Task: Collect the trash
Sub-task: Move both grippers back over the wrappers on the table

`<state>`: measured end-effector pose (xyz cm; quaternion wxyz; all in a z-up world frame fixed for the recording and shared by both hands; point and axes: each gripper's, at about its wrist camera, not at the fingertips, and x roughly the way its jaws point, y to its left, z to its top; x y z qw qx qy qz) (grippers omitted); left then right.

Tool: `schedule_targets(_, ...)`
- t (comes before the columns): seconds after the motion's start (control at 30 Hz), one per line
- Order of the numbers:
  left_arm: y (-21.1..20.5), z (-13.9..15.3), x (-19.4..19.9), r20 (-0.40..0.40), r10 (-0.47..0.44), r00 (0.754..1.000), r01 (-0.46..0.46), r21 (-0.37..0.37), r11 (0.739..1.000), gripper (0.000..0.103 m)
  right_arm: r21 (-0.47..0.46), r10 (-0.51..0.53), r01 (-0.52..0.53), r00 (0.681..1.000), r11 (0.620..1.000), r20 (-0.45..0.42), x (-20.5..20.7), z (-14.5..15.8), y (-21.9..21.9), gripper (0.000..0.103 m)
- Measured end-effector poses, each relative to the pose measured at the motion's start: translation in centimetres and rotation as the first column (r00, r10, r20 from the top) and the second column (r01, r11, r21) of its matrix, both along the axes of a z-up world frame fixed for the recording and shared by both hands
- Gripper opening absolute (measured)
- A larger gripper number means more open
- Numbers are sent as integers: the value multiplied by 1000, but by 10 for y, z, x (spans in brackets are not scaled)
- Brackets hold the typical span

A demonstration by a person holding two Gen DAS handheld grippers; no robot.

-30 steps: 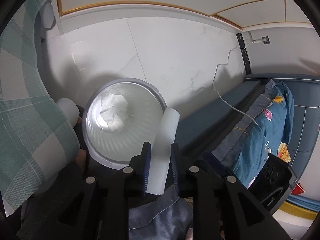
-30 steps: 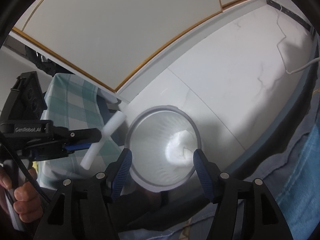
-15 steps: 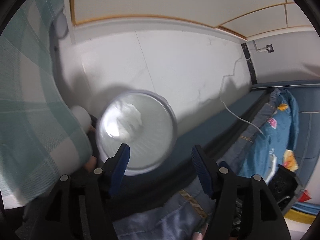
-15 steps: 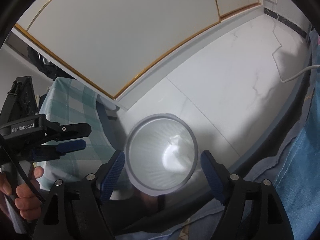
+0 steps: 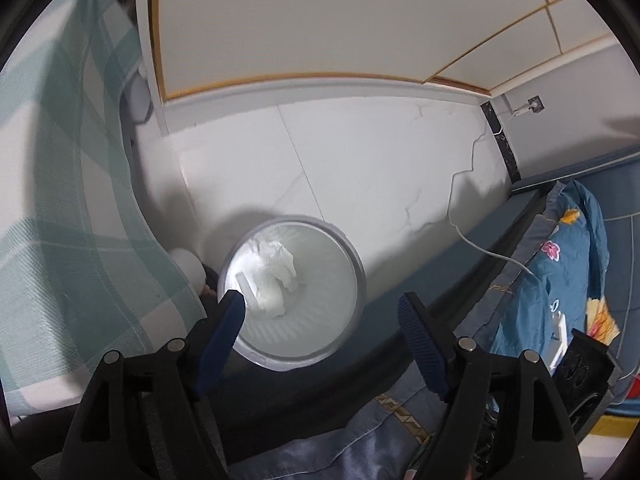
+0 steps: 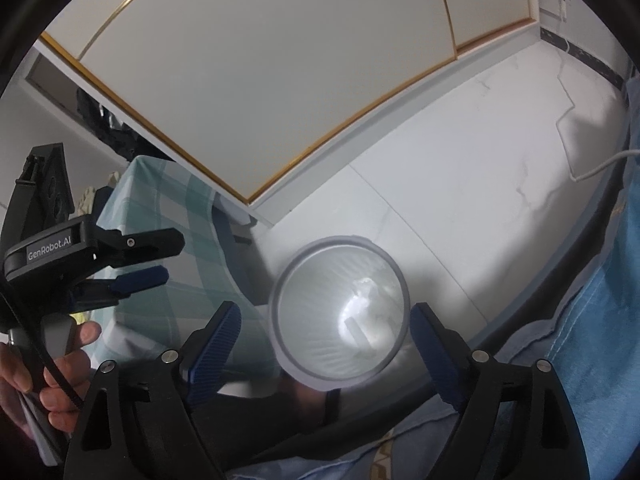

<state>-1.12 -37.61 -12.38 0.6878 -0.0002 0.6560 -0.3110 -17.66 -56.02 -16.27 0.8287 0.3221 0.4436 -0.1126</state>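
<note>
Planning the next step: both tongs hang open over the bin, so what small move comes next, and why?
Probably lift both away to seek more trash: the left tongs and right tongs are empty, and the white strip lies in the trash bin beside crumpled tissue.

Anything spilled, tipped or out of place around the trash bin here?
Nothing stands out. The bin stands upright on the white floor, with crumpled tissue and a small white strip inside; no trash shows outside it.
</note>
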Motion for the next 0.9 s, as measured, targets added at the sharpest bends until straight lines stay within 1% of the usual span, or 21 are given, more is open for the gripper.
schedule_targets(0.13, 4, 15, -1, 29, 19, 999, -18, -51, 999, 76, 2, 3, -3, 1000, 1000, 16, 0, 7, 2, 92)
schedule_targets(0.17, 7, 20, -1, 49, 26, 998, -23, -61, 998, 76, 2, 5, -5, 1000, 1000, 20, -1, 9, 3, 92)
schedule_targets(0.3, 13, 40, -4, 140, 13, 990, -5, -58, 998, 76, -8, 6, -6, 999, 1000, 36, 0, 17, 5, 92)
schedule_targets(0.37, 15, 54, -6, 211, -2, 978, 12, -44, 999, 76, -16, 11, -10, 998, 1000, 56, 2, 25, 9, 92)
schedule_targets(0.43, 20, 66, -7, 268, 1, 963, 10, -42, 999, 76, -26, 16, -14, 997, 1000, 77, 3, 34, 12, 92)
schedule_targets(0.53, 32, 89, -6, 369, 36, 929, -18, -52, 998, 76, -44, 33, -28, 992, 999, 119, 8, 52, 19, 92)
schedule_targets(0.57, 39, 99, -6, 419, 63, 906, -47, -48, 998, 76, -53, 42, -35, 990, 998, 136, 10, 59, 22, 92)
schedule_targets(0.6, 46, 105, -5, 449, 87, 890, -69, -56, 996, 76, -60, 49, -41, 988, 997, 148, 12, 64, 25, 92)
schedule_targets(0.67, 59, 119, -4, 486, 124, 865, -92, -90, 992, 76, -78, 72, -59, 982, 995, 175, 18, 77, 34, 92)
schedule_targets(0.83, 94, 147, -1, 595, 185, 782, -143, -117, 983, 76, -132, 138, -109, 963, 985, 233, 37, 107, 62, 92)
schedule_targets(0.9, 111, 155, 1, 623, 205, 755, -162, -126, 979, 76, -149, 164, -128, 951, 981, 263, 45, 120, 75, 92)
